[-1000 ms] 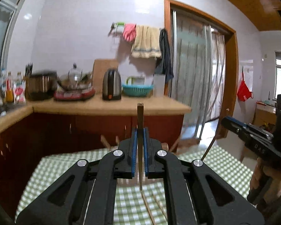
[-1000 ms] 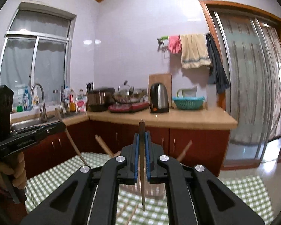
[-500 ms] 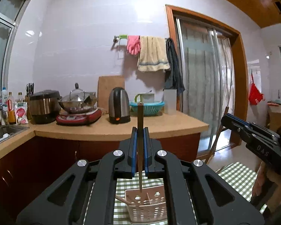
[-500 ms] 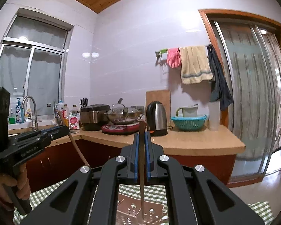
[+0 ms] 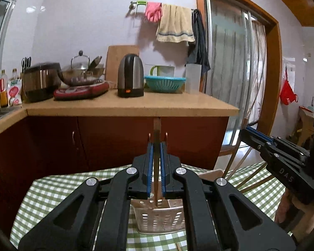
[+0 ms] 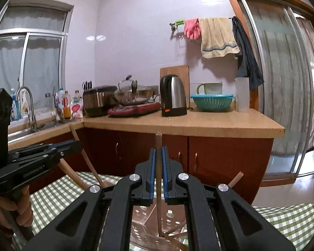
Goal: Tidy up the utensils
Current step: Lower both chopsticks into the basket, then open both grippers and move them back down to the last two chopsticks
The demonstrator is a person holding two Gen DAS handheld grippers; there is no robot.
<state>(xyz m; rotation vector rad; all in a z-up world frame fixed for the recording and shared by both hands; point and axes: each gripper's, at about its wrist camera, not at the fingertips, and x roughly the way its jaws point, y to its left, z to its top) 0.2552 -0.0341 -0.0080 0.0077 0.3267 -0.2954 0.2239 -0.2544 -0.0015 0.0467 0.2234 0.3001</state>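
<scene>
My left gripper holds a wooden chopstick upright between its blue pads, and its jaws are just starting to open. The stick's lower tip dips into the white perforated utensil basket on the checked table. My right gripper is shut on a second upright chopstick, whose lower end reaches down into the same basket. Each gripper shows in the other's view: the right gripper at the right, the left gripper at the left. More chopsticks lean inside the basket.
A green checked tablecloth covers the table under the basket. Behind it runs a kitchen counter with a kettle, a rice cooker, a wok and a teal colander. A sink is at the left, and a sliding door at the right.
Both grippers have come forward and down over the basket with their chopsticks. The stick tips, above the table before, now reach into the basket.
</scene>
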